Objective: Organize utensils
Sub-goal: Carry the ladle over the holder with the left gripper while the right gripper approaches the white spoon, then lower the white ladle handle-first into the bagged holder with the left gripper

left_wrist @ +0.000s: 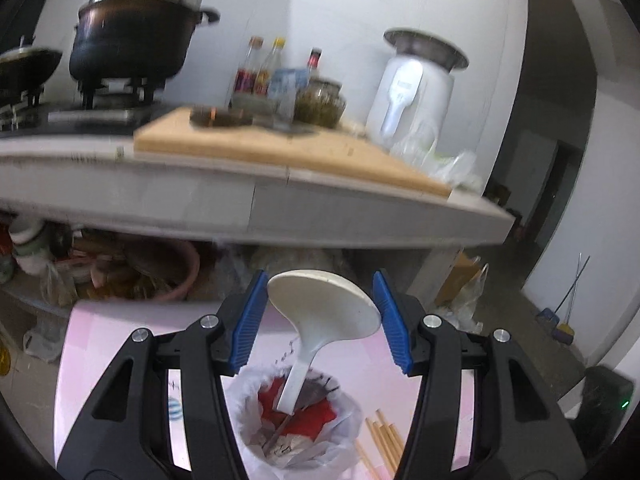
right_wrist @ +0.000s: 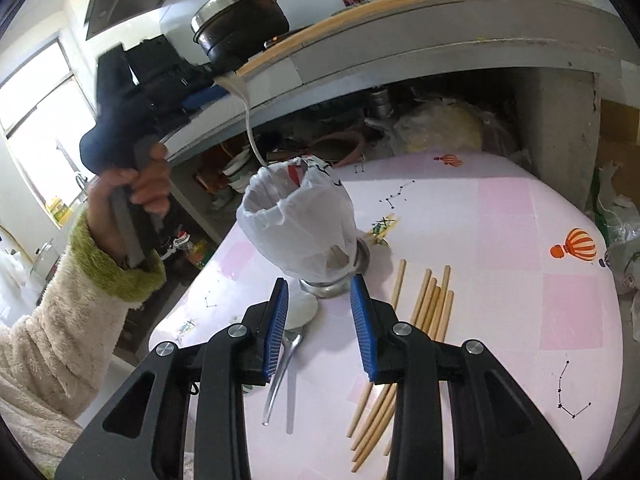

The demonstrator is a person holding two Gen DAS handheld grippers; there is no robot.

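My left gripper point(left_wrist: 321, 280) is shut on the bowl of a white soup spoon point(left_wrist: 324, 304). The spoon's handle hangs down into a cup lined with a white plastic bag point(left_wrist: 296, 420). In the right wrist view a hand holds that gripper point(right_wrist: 188, 92) high at the left, with the spoon handle point(right_wrist: 250, 128) reaching the cup's mouth point(right_wrist: 296, 216). My right gripper point(right_wrist: 319, 280) stands open and empty just in front of the cup's metal base. Beneath it on the pink table point(right_wrist: 500, 280) lie another white spoon point(right_wrist: 300, 310) and a metal spoon point(right_wrist: 288, 356). Several wooden chopsticks point(right_wrist: 428, 308) lie to the right.
Behind the table runs a kitchen counter point(left_wrist: 256, 200) with a wooden cutting board point(left_wrist: 280, 144), a black pot point(left_wrist: 132, 36), bottles point(left_wrist: 260, 76) and a white appliance point(left_wrist: 412, 88). The shelf under the counter holds bowls and a pink basin point(left_wrist: 160, 272). Plastic bags point(right_wrist: 620, 240) sit at the table's right edge.
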